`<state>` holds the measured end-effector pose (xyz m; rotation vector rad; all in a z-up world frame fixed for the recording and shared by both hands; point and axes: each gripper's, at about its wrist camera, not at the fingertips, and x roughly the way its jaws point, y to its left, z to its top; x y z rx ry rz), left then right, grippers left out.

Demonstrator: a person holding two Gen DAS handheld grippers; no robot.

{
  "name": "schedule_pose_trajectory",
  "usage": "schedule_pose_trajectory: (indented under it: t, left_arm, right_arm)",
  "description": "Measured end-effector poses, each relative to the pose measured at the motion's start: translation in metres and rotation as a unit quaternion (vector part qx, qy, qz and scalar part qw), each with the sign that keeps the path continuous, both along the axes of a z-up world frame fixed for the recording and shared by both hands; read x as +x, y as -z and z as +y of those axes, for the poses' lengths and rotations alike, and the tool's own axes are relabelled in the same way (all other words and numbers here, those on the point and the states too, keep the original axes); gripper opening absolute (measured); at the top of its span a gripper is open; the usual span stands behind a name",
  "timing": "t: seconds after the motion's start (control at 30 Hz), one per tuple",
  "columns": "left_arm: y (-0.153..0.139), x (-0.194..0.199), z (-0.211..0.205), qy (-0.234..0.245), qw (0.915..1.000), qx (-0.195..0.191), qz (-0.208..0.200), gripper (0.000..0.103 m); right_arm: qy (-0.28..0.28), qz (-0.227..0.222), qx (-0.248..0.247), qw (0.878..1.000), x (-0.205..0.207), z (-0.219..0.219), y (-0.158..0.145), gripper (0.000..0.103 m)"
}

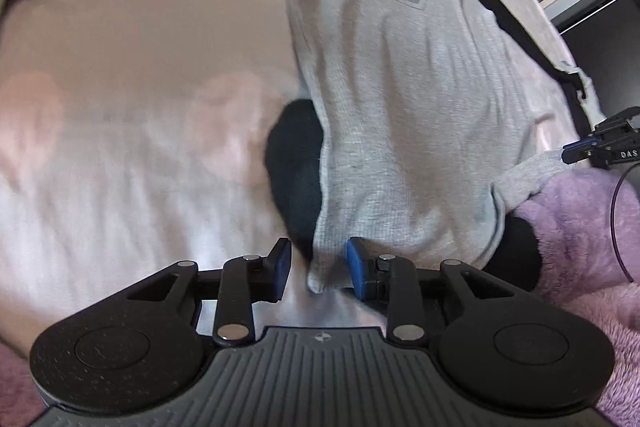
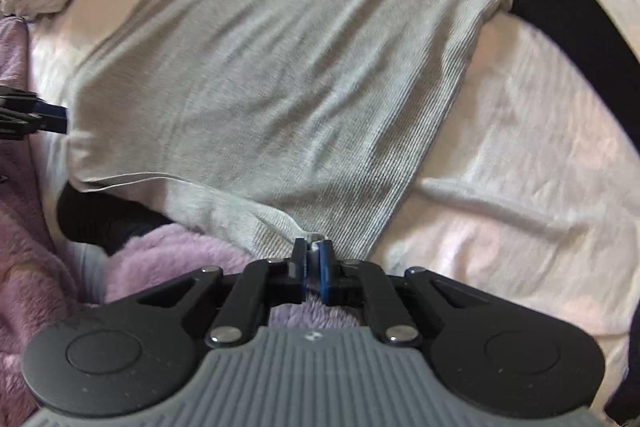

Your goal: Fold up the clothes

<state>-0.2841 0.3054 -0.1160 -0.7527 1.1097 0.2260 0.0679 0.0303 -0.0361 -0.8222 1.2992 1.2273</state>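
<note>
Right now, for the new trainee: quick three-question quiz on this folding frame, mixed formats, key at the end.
1. True or false: the right gripper is shut on a corner of the grey shirt.
2. Multiple choice: the jaws of the left gripper are (A) clamped on the purple fleece blanket, (B) apart with a shirt corner hanging between them, (C) shut on nothing.
3. Short answer: what dark item pokes out from under the shirt's edge in the left wrist view?

Key
1. True.
2. B.
3. A black garment lying on the pale bedsheet, partly covered by the shirt.
</note>
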Motion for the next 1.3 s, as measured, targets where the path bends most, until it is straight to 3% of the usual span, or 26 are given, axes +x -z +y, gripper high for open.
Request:
schedule_pose_trajectory:
  t: [0.07,0.2,0.23,0.43,0.53,0.7,0.83,0.97,1.03,1.2,1.3]
  left_arm:
    - [0.002,-0.002,-0.002,-0.005,0.9999,-0.005,-0.011,0.027]
    - [0.003,-0.013,0.0,-0.02,0.9987,-0.029,-0.038,0.004]
    - [0.002,-0.015,0.0,-0.021,0.9986,-0.027,-0.041,0.003]
    - [-0.033,-0.036,0.004,-0.021,0.9968,-0.006,-0.077,0.002]
    - [-0.036,-0.036,0.005,-0.012,0.9985,0.013,-0.051,0.002]
    - [-0.008,-0.014,0.0,0.008,0.9993,0.036,0.009,0.002]
    - [0.001,-0.003,-0.002,0.004,0.9992,0.034,0.021,0.003]
    - [-0.015,-0.006,-0.004,0.005,0.9966,0.074,0.034,0.014]
    - [-0.026,-0.008,-0.005,0.005,0.9945,0.099,0.035,0.015]
    - [-0.048,-0.005,0.001,0.01,0.9931,0.115,0.021,0.022]
    - [-0.059,-0.003,0.014,-0.001,0.991,0.132,0.018,0.023]
  right_arm:
    - [-0.009,-0.011,0.017,1.0,-0.006,-0.01,-0.021,0.007]
    - [-0.035,-0.036,0.045,0.998,-0.022,-0.029,-0.046,0.006]
    - [-0.038,-0.043,0.051,0.997,-0.026,-0.033,-0.051,0.006]
    - [-0.057,-0.068,0.081,0.993,-0.041,-0.056,-0.066,0.006]
    - [-0.089,-0.07,0.083,0.99,-0.05,-0.063,-0.062,0.006]
    - [-0.133,-0.084,0.081,0.984,-0.065,-0.066,-0.038,0.006]
    - [-0.165,-0.105,0.097,0.976,-0.074,-0.074,-0.038,0.012]
    - [-0.202,-0.136,0.097,0.965,-0.084,-0.082,-0.037,0.013]
    - [-0.21,-0.144,0.098,0.962,-0.086,-0.082,-0.036,0.014]
    - [-0.262,-0.185,0.079,0.944,-0.103,-0.08,-0.039,0.02]
    - [-0.248,-0.175,0.077,0.95,-0.097,-0.079,-0.045,0.027]
